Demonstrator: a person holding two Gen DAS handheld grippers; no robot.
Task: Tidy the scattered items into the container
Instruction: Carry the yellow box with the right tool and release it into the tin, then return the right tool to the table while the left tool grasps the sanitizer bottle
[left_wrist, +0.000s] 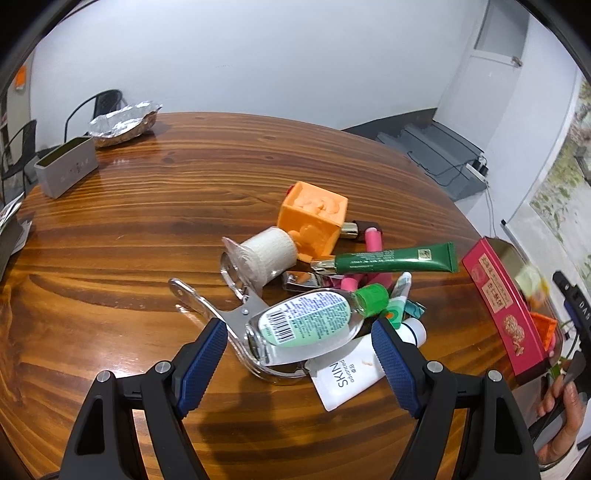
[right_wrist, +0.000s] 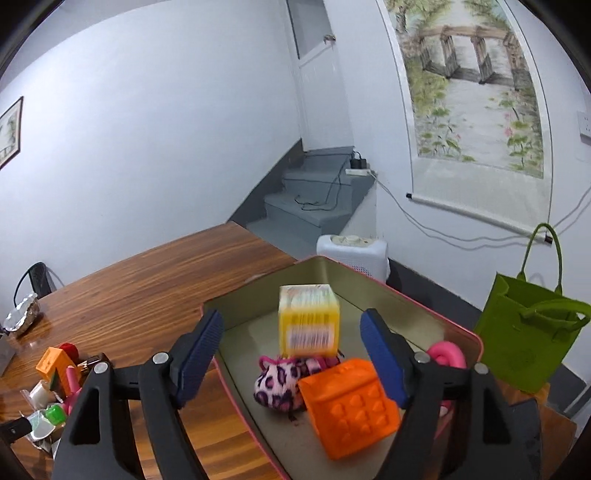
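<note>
A: Start at the left gripper (left_wrist: 299, 354). Its jaws stand wide, nothing pinched, and the clear bottle (left_wrist: 306, 325) with the green cap (left_wrist: 373, 299) lies on its side between the pads, apart from both.

B: That bottle looks smooth and rounded, so I'd judge it slippery. Take it across the flat labelled belly, not at the cap end, which tapers and could squirt out of the pads.

A: It rests on a clear plastic tape holder (left_wrist: 236, 314), half over a white tube (left_wrist: 343, 373). Both would likely shift when the bottle lifts (the tube is soft, so it gives).

B: Beyond that?

A: A green tube (left_wrist: 391, 260), a roll of white tape (left_wrist: 267, 253), an orange cube (left_wrist: 314, 221), pink sticks under it all, heaped on the tabletop (left_wrist: 129, 229). All look light. The cube looks rubbery, easy to squeeze.

B: And the right gripper (right_wrist: 291, 354)?

A: Open too, holding nothing, poised over the tin (right_wrist: 406, 299). A yellow box (right_wrist: 308, 321) shows blurred between the jaws, touching neither; I think it is dropping in.

B: What's in the tin?

A: An orange cube (right_wrist: 347, 402), a spotted pink pouch (right_wrist: 280, 384), a pink ring (right_wrist: 445, 354). From the left view the tin (left_wrist: 498, 299) sits just right of the heap.
</note>
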